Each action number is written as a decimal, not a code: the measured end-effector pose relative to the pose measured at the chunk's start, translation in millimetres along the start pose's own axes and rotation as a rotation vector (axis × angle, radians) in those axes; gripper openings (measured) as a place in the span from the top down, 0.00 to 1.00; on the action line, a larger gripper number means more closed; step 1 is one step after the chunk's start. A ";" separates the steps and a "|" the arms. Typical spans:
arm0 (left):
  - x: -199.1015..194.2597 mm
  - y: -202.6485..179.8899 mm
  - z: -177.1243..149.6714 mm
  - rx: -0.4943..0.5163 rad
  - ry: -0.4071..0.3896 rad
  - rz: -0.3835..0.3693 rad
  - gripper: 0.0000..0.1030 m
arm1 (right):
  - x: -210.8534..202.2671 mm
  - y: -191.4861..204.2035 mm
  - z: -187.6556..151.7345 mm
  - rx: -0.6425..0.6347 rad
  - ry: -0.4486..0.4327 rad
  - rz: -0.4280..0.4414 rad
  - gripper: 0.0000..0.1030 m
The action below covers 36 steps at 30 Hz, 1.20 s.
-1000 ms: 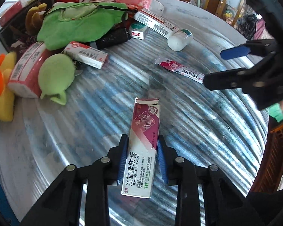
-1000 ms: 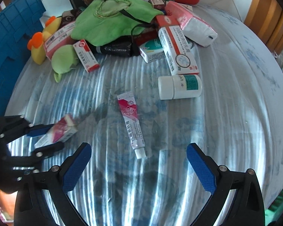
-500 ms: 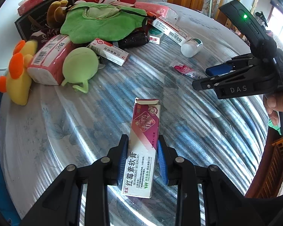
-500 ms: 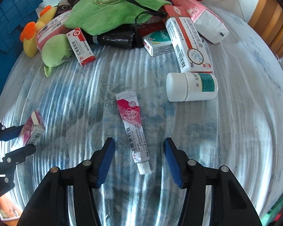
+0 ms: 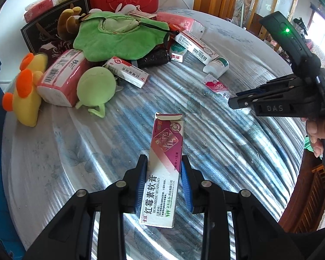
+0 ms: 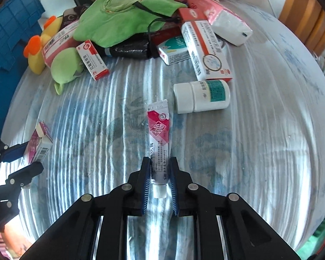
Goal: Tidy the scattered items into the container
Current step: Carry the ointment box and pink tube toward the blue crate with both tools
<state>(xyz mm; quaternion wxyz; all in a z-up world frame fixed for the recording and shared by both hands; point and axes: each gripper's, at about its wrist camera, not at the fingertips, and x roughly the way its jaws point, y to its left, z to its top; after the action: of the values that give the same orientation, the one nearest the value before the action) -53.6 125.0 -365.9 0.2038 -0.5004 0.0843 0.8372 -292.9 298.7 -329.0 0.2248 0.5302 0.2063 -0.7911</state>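
Two blue pads of the left tongs [image 5: 163,178] pinch a long cardboard ointment box [image 5: 165,169], printed "HONGMEISU RUANGAO", lifted above the glossy counter [image 5: 54,162]; at right, a hand [image 5: 318,134] holds the right tongs [image 5: 234,103], marked "DAS", pointing down at the tube [image 5: 216,86]. From the right wrist, these tongs pinch the soft crimped tube near its white cap, lying flat beside a white plastic bottle [image 6: 202,96]; a blue container [image 6: 8,49] stands far left.

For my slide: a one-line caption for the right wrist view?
Right hand-held gripper shut on an ointment tube lying on the table.
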 end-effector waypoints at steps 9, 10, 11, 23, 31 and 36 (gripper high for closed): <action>-11.9 -5.7 8.7 -0.003 -0.024 0.010 0.71 | -14.4 -2.1 -17.4 0.025 0.006 0.020 0.85; -14.4 -6.5 9.7 -0.003 -0.027 0.011 0.71 | -17.9 -2.1 -19.7 0.026 0.003 0.021 0.85; -16.9 -7.2 10.8 -0.004 -0.029 0.009 0.71 | -21.4 -1.6 -22.0 0.029 0.000 0.024 0.85; -52.3 -12.4 35.6 -0.038 -0.040 0.048 0.71 | -98.3 -15.5 -4.1 0.052 -0.069 0.062 0.85; -91.6 -6.4 66.7 -0.107 -0.049 0.082 0.71 | -149.3 -5.4 10.0 0.055 -0.126 0.084 0.85; -122.6 -0.8 86.3 -0.137 -0.072 0.091 0.71 | -178.5 2.0 19.0 0.048 -0.158 0.101 0.85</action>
<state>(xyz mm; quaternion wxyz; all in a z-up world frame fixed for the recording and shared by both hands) -71.6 124.0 -217.0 0.1335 -0.4784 0.0420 0.8669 -245.7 310.8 -156.2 0.2673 0.4810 0.1417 -0.8228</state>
